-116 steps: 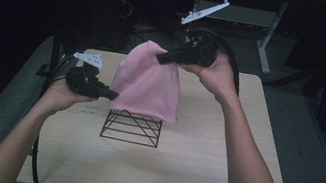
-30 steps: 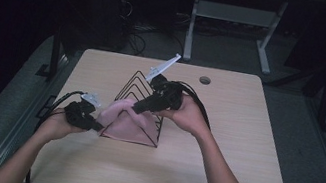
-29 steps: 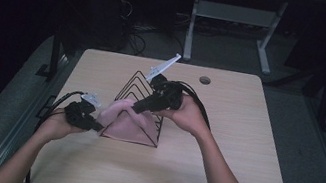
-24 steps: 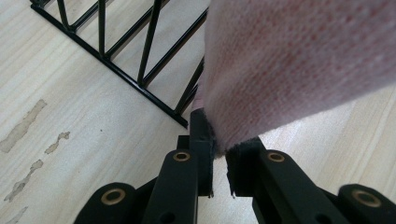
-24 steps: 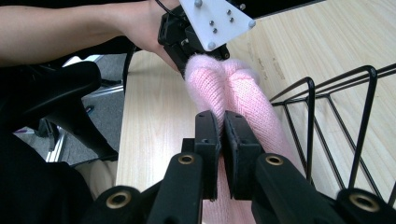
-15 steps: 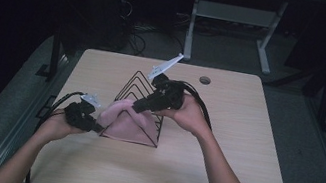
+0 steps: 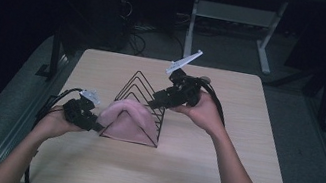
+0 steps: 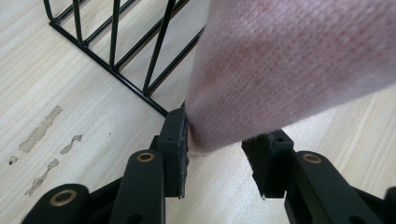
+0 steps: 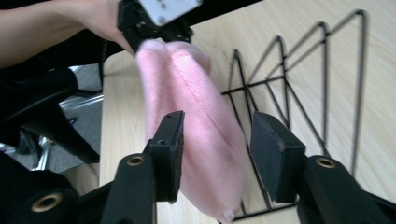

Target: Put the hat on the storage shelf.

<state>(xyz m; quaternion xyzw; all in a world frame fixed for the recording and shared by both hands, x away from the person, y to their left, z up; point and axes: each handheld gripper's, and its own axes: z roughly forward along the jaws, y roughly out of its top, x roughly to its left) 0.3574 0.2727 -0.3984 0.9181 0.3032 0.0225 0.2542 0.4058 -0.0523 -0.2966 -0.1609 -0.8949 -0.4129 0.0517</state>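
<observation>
Two tongs work at the black wire rack of triangular dividers (image 7: pixel 140 110) standing on the pale wooden desk (image 7: pixel 177 170). A soft pink knitted cloth (image 7: pixel 127 118) is draped over the rack's near dividers, sagging down toward the rack's left base corner. The left tongs (image 8: pixel 217 154), just beside that corner, stand released, their jaws parted around the cloth's lower edge, which brushes one jaw and stays apart from the other. The right tongs (image 9: pixel 217 154) hover at the rack's upper right side, also released, with the jaws spread on either side of the cloth fold without pressing it.
</observation>
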